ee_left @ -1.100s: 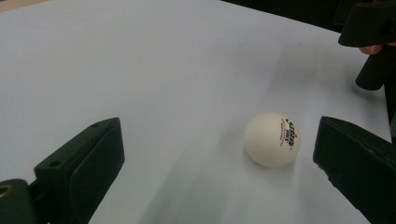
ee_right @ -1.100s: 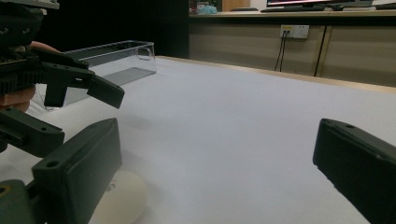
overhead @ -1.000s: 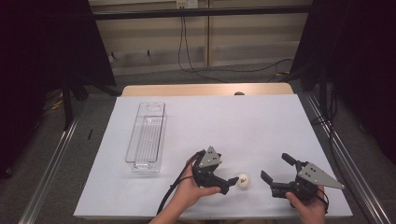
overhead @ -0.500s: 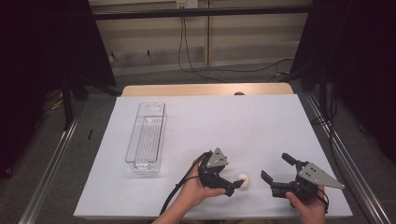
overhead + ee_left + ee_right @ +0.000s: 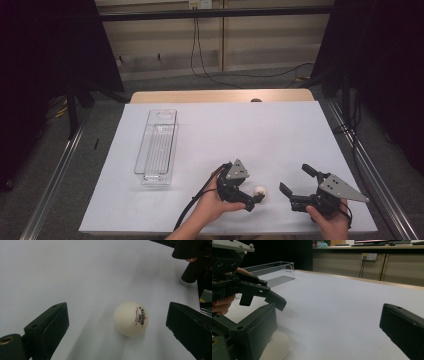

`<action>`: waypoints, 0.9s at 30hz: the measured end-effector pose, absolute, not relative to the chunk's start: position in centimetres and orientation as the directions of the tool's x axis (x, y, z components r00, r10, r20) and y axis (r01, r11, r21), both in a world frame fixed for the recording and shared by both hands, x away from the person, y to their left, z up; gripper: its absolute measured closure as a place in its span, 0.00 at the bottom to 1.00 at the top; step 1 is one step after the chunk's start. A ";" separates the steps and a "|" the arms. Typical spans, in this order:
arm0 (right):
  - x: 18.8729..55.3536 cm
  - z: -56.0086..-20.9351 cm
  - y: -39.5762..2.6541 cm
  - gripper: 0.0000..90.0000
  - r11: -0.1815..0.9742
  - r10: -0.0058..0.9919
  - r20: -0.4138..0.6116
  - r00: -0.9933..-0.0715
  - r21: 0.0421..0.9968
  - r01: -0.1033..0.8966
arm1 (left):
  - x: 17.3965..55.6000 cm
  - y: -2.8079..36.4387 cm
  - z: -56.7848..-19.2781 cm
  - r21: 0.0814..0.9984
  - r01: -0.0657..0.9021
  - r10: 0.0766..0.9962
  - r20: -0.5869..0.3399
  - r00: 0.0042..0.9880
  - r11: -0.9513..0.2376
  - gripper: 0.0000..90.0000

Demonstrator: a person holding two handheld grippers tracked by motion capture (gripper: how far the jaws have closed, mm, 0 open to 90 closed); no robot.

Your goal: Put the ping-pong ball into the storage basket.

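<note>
Straddling ball (image 5: pixel 130 319) with left gripper (image 5: pixel 117 325), jaws wide, no contact; grasp undone. Right gripper (image 5: pixel 298 186) wide, idle beside.

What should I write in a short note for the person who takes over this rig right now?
Left tool: open, low over the table, jaws on either side of the white ball, not touching it.
Right tool: open, holding nothing, near the ball's other side.
Clear tray: on the table's left part, nothing visible inside.
Done: left tool lined up on the ball.
Left: close on the ball and lift it; probably it goes into the tray.
</note>
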State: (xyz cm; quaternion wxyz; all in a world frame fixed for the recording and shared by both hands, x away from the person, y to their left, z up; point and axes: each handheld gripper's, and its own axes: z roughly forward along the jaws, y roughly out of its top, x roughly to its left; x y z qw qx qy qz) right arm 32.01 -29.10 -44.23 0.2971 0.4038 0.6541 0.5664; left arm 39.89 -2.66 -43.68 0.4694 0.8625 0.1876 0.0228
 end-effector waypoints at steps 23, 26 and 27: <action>32.0 -44.2 -29.2 0.01 0.028 0.866 0.071 -0.494 0.981 0.190 | 39.8 -3.8 -44.4 0.787 0.287 0.297 -0.139 0.945 -0.546 0.19; 32.0 -44.2 -29.2 0.01 0.026 0.866 0.073 -0.494 0.981 0.192 | 39.8 -3.9 -44.5 0.783 0.273 0.285 -0.128 0.950 -0.558 0.24; 32.0 -44.2 -29.2 0.01 0.027 0.866 0.072 -0.494 0.981 0.190 | 39.8 -4.0 -44.5 0.784 0.278 0.286 -0.134 0.949 -0.555 0.25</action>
